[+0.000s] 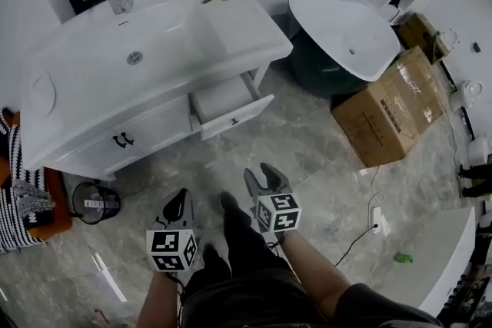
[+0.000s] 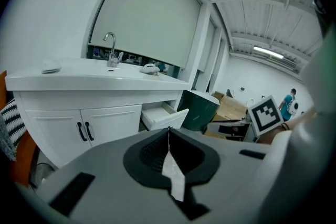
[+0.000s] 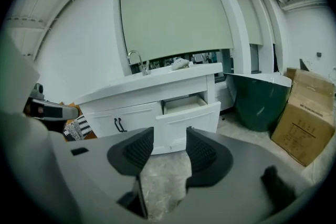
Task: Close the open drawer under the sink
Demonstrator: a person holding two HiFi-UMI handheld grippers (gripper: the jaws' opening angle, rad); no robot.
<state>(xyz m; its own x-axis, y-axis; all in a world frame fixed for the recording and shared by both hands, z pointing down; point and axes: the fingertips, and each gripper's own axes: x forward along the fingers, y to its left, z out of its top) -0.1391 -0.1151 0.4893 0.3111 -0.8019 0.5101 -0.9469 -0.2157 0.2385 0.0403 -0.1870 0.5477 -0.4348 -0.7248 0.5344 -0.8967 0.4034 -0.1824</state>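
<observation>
The head view alone shows the whole layout from above: the drawer [image 1: 231,110] stands pulled out at the right end of the cabinet under the sink [image 1: 134,57], and both grippers are low in front of the person, well apart from it. The left gripper view shows the drawer from the side, to the right of the two doors [image 2: 84,128], and also the marker cube [image 2: 268,114] of the other gripper. The right gripper view looks almost straight at the drawer front, which appears just above the gap between its jaws. The left gripper [image 1: 181,200] has its jaws pressed together, with nothing between them. The right gripper [image 1: 260,171] has its jaws wide apart and holds nothing; only the floor [image 1: 307,150] is seen between them. This floor is bare from the grippers up to the drawer. A green tub [image 3: 260,99] and a box [image 1: 392,107] stand to the right of the drawer, and a bin [image 1: 96,202] stands on the left near the cabinet.
</observation>
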